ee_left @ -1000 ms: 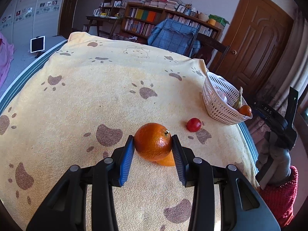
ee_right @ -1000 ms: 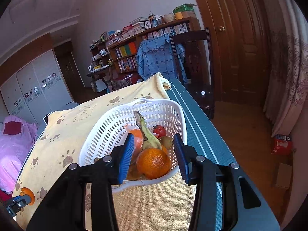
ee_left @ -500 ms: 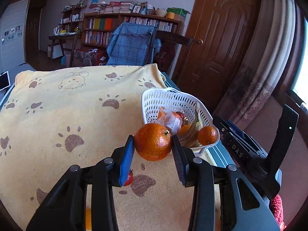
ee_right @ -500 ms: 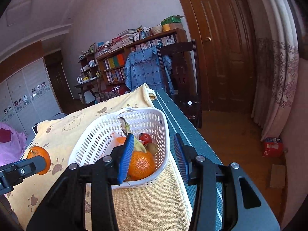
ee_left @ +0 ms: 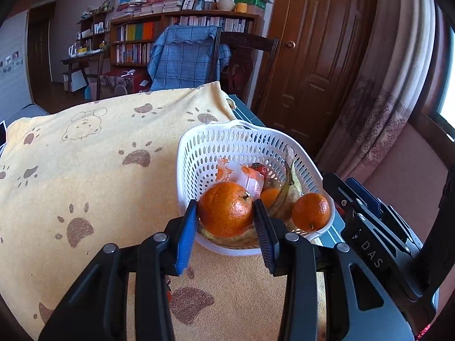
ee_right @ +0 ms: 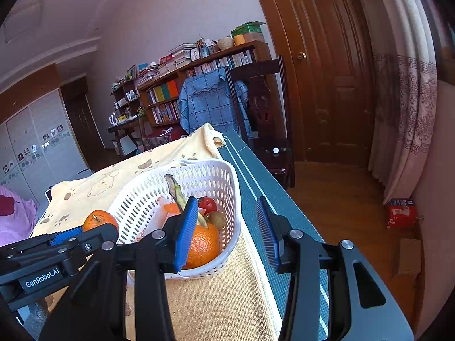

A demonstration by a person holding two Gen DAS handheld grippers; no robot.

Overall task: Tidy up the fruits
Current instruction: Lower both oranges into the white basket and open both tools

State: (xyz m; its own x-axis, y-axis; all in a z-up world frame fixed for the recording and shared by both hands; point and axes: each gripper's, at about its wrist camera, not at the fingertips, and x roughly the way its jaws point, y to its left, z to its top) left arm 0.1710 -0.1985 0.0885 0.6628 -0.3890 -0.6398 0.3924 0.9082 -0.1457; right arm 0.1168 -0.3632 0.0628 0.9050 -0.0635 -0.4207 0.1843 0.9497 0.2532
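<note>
We've got the left tongs [ee_left: 226, 228] clamped on a big orange [ee_left: 225, 209], blue pads touching it on both sides, w/ the gap just the fruit's width. The orange hangs at the near rim of the white basket [ee_left: 199, 147], partly over its inside. In the right wrist view the same orange [ee_right: 100, 219] shows just left of the basket's [ee_right: 227, 196] outer wall, still in the left tongs [ee_right: 76, 234].

Our right tongs [ee_right: 227, 231] stand wide open, holding nothing; the left pad sits in front of the basket, the right pad over the green tabletop [ee_right: 256, 182] strip beside it.

Inside the basket: a second orange [ee_left: 310, 211], a banana [ee_left: 287, 190], a red tomato [ee_right: 207, 204], a brownish kiwi-like fruit [ee_right: 217, 219] & a plastic packet [ee_left: 250, 180]. Basket rests on the yellow paw-print towel [ee_left: 99, 176] near the tabletop's right edge.
</note>
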